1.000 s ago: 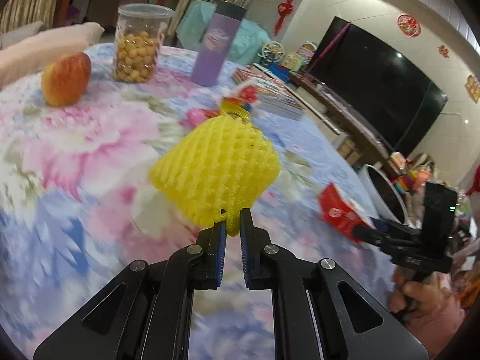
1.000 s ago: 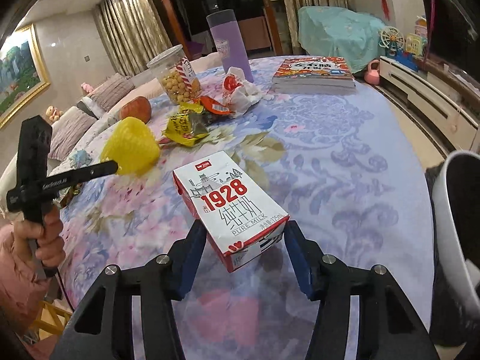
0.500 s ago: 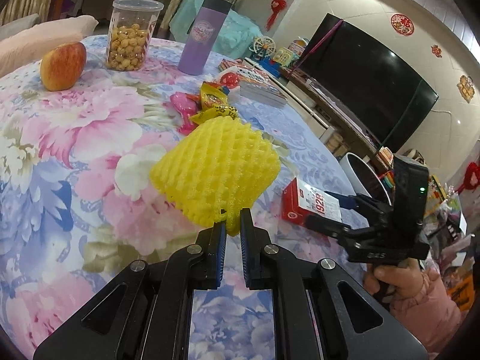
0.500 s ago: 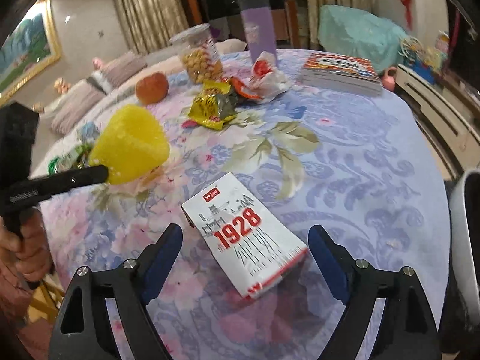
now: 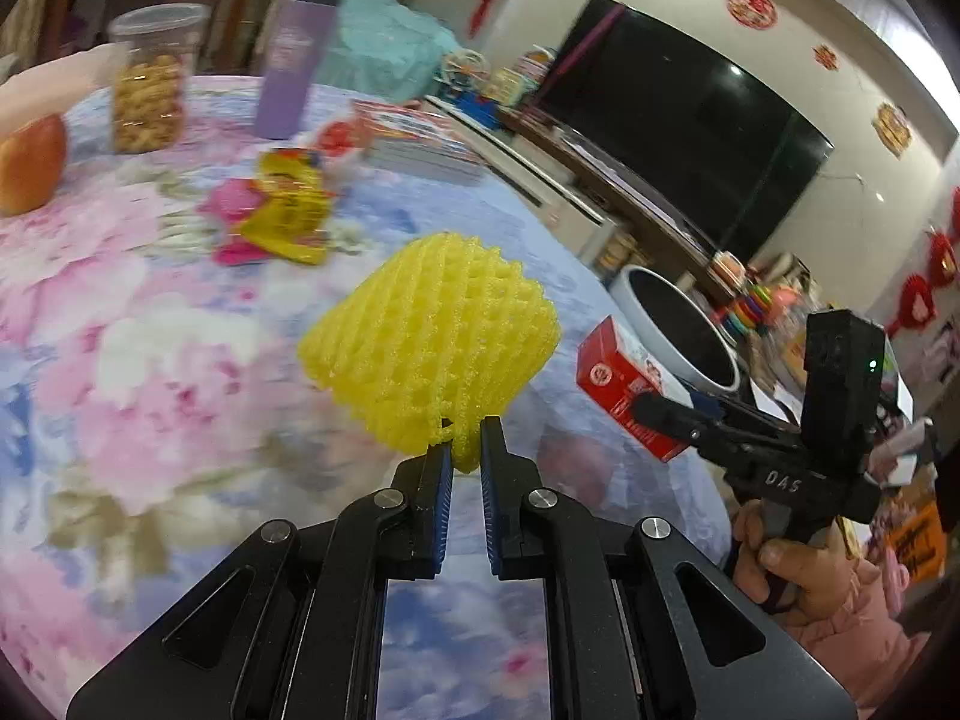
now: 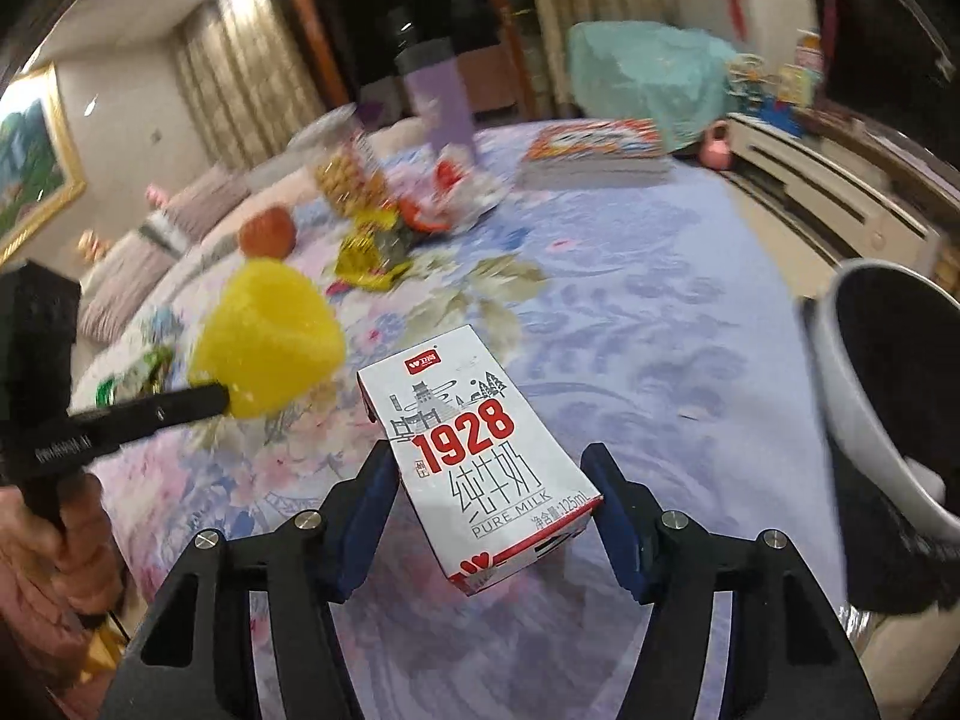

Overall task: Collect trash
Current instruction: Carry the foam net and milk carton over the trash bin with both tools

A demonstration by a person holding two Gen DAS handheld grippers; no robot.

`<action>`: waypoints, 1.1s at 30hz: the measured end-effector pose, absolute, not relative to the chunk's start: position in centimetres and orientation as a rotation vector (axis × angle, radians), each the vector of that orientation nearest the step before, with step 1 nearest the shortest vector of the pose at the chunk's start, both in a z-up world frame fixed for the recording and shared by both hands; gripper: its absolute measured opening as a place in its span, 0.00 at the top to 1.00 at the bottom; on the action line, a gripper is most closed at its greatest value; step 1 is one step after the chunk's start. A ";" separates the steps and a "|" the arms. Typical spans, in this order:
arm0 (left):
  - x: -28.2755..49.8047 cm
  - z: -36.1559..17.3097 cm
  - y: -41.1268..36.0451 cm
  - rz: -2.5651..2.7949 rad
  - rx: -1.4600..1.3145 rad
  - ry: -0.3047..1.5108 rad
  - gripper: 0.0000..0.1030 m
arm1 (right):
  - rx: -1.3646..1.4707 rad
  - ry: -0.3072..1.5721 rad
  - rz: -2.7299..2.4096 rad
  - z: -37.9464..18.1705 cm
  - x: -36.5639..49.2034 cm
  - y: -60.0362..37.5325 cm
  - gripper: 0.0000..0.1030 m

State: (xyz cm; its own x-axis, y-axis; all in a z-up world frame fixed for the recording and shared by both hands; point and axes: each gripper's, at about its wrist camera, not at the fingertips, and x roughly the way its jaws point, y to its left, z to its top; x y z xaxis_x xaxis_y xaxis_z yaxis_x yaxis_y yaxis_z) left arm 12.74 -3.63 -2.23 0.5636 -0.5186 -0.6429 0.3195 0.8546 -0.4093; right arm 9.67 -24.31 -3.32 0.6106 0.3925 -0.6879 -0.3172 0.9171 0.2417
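My left gripper (image 5: 465, 456) is shut on a yellow foam fruit net (image 5: 429, 345) and holds it above the floral tablecloth (image 5: 120, 360). My right gripper (image 6: 489, 474) is shut on a white and red "1928" milk carton (image 6: 480, 450), lifted off the table. The carton (image 5: 624, 396) and right gripper show at the right of the left wrist view. The net (image 6: 267, 336) shows at the left of the right wrist view. A white trash bin (image 6: 882, 408) with a dark liner stands past the table's right edge, also in the left wrist view (image 5: 678, 330).
Yellow and pink snack wrappers (image 5: 282, 210) lie mid-table. Behind them stand a snack jar (image 5: 150, 90), a purple tumbler (image 5: 294, 66), an apple (image 5: 27, 162) and a book stack (image 6: 594, 156). A TV (image 5: 690, 138) hangs beyond.
The right gripper opened around the carton half a second ago and has shut on it again, lifting it. Both grippers have moved right, nearer the trash bin.
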 end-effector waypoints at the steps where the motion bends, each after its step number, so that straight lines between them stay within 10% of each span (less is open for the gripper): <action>1: 12.8 -2.2 -4.2 -0.510 -0.252 0.839 0.92 | 0.120 0.811 0.395 -3.1 9.4 -25.0 0.39; 33: 16.4 -0.2 -23.0 -0.788 -0.033 0.883 0.92 | 0.290 0.721 0.066 -0.5 6.2 -39.6 0.41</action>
State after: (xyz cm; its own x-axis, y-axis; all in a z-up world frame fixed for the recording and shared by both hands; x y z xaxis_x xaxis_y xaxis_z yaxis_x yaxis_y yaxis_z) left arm 16.37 -22.98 -0.24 0.3779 -0.6291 -0.6793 0.6036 0.7237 -0.3345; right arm 6.23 -39.62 -0.55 0.7508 0.1587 -0.6412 0.0402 0.9579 0.2843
